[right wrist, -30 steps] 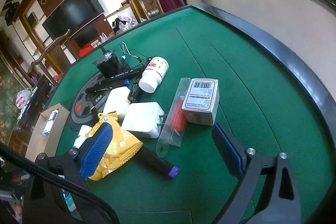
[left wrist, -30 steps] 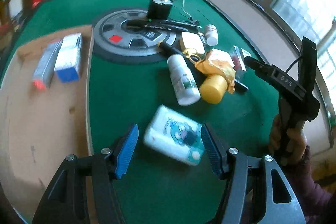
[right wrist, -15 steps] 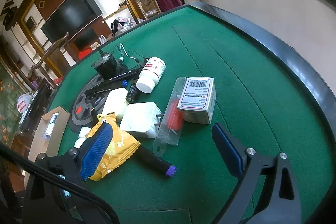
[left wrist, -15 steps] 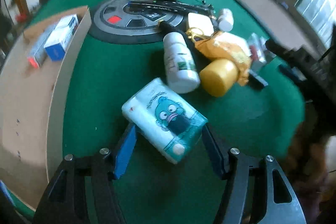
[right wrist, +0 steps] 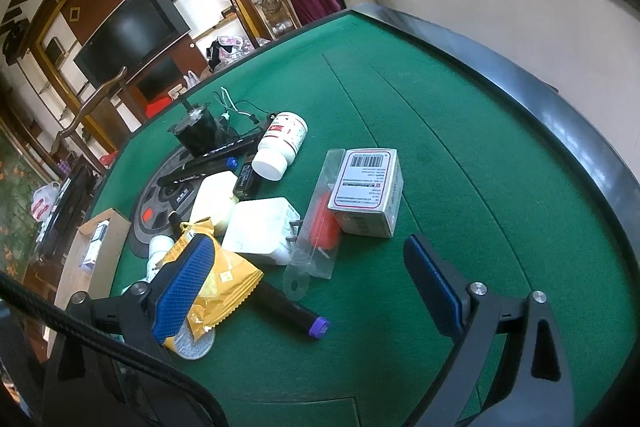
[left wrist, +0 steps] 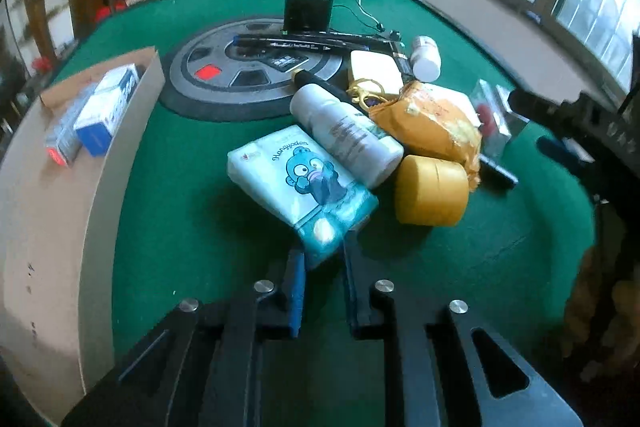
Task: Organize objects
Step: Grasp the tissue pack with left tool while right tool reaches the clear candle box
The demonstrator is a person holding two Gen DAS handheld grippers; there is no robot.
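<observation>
Between my left gripper's [left wrist: 322,259] jaws sits the near end of the tissue pack [left wrist: 304,183]; they have just squeezed shut on it. My right gripper's [right wrist: 316,287] jaws stand wide apart above the green table [right wrist: 460,167].

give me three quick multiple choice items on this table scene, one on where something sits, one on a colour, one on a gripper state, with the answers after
1. Where are the two small blue and white cartons?
A. inside the shallow cardboard box at the table's left
B. on the round grey disc
C. under the yellow jar

2. What colour is the lid of the squat round jar beside the lying white plastic bottle?
A. red
B. yellow
C. black

3. How is the left gripper?
A. wide open above the table
B. closed on the yellow snack bag
C. closed on the near end of the pale blue cartoon tissue pack

Answers: 1 A, the cartons lie within the cardboard box walls. 2 B, the jar is yellow all over. 3 C, the blue pads pinch the pack's corner.
</observation>
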